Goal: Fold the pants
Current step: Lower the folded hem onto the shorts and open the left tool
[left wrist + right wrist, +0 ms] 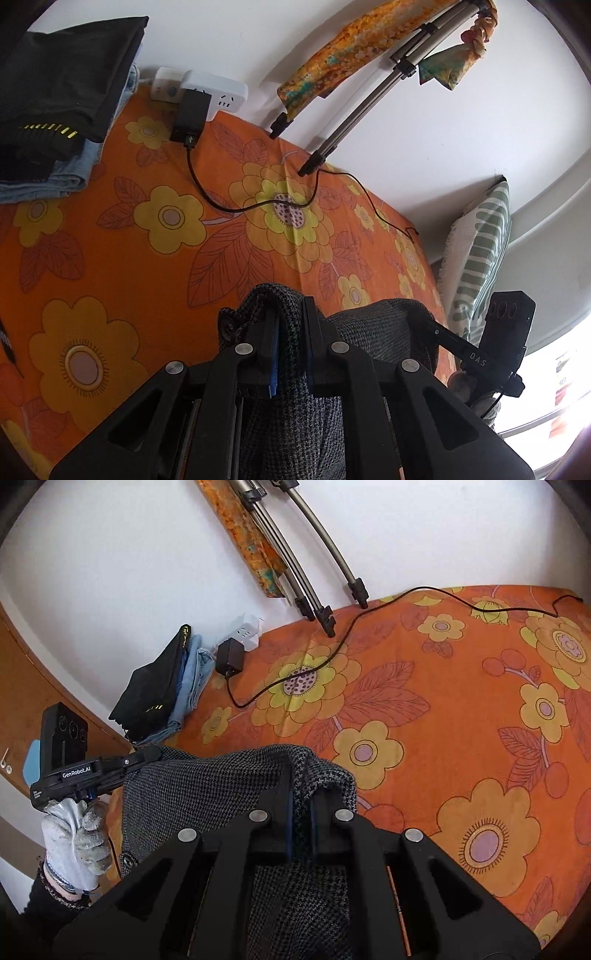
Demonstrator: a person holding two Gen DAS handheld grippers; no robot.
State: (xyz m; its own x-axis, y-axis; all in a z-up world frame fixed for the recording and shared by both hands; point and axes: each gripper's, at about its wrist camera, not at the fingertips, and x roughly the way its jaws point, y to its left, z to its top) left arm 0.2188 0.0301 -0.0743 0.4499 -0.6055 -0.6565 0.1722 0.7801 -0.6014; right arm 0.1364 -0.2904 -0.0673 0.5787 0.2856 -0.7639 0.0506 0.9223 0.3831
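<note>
Grey houndstooth pants [373,332] hang between my two grippers above an orange flowered bed sheet [129,240]. My left gripper [290,314] is shut on one corner of the pants edge. My right gripper [301,775] is shut on the other corner of the pants [207,786]. The cloth stretches between them and drapes down out of view. The right gripper also shows in the left wrist view [417,317], and the left gripper in the right wrist view [147,755], held by a gloved hand [75,830].
A stack of folded clothes [62,99], black on top of blue denim, lies at the bed's far corner. A white power strip [207,92] with a black adapter and cable [258,206] lies by the wall. Tripod legs [369,99] stand on the bed. A striped pillow [480,243] leans at the right.
</note>
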